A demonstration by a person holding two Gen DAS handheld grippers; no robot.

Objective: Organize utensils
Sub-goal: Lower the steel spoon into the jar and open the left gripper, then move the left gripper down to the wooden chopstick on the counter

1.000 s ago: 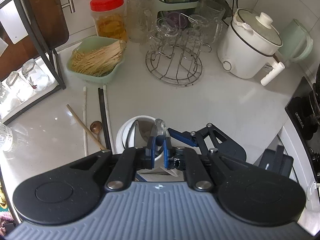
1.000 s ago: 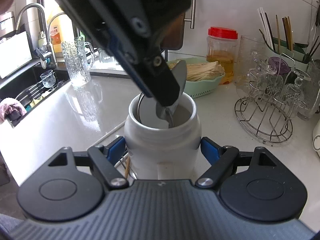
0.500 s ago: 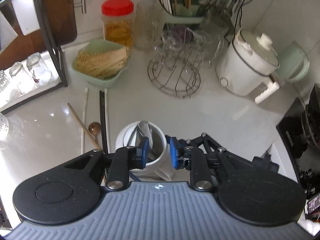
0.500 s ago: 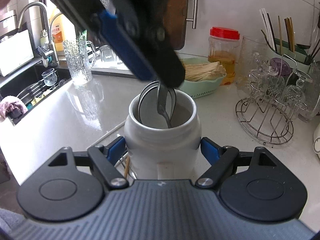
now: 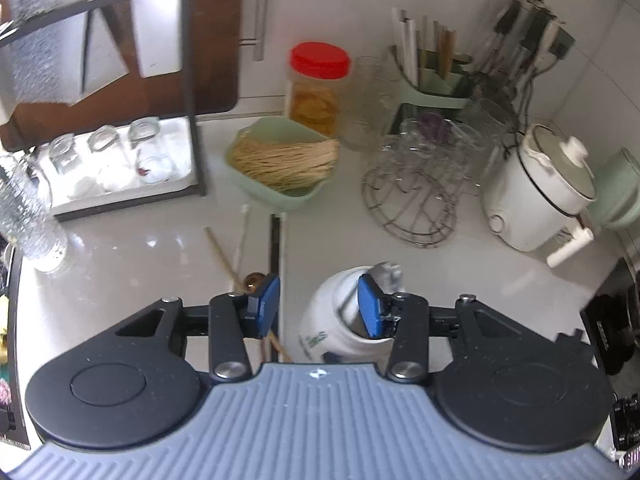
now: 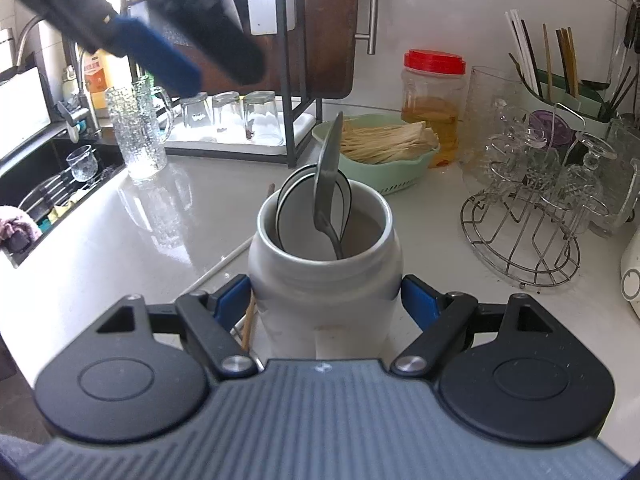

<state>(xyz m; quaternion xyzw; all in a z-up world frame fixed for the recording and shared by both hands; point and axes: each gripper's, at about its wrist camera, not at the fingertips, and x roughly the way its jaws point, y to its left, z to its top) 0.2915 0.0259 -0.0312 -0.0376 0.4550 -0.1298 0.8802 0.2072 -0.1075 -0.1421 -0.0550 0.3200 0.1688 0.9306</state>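
A white ceramic jar (image 6: 324,280) stands on the counter between the pads of my right gripper (image 6: 326,304), which is shut on it. A metal spoon (image 6: 330,184) and a dark-rimmed ladle (image 6: 296,208) stand in it. My left gripper (image 5: 316,306) is open and empty, raised above the jar (image 5: 340,320); it also shows at the top left of the right wrist view (image 6: 160,60). Loose chopsticks (image 5: 242,236), a black one (image 5: 274,240), a wooden one (image 5: 220,252) and a small spoon (image 5: 254,279) lie on the counter left of the jar.
A green basket of straws (image 5: 280,160), a red-lidded jar (image 5: 318,84), a wire glass rack (image 5: 416,188), a rice cooker (image 5: 536,192) and a utensil holder (image 5: 432,76) stand behind. A black shelf with glasses (image 5: 112,160) is at left. A sink (image 6: 48,184) is far left.
My left gripper let go of the metal spoon into the jar, opened wide and rose up and to the left. The right gripper kept its hold on the jar.
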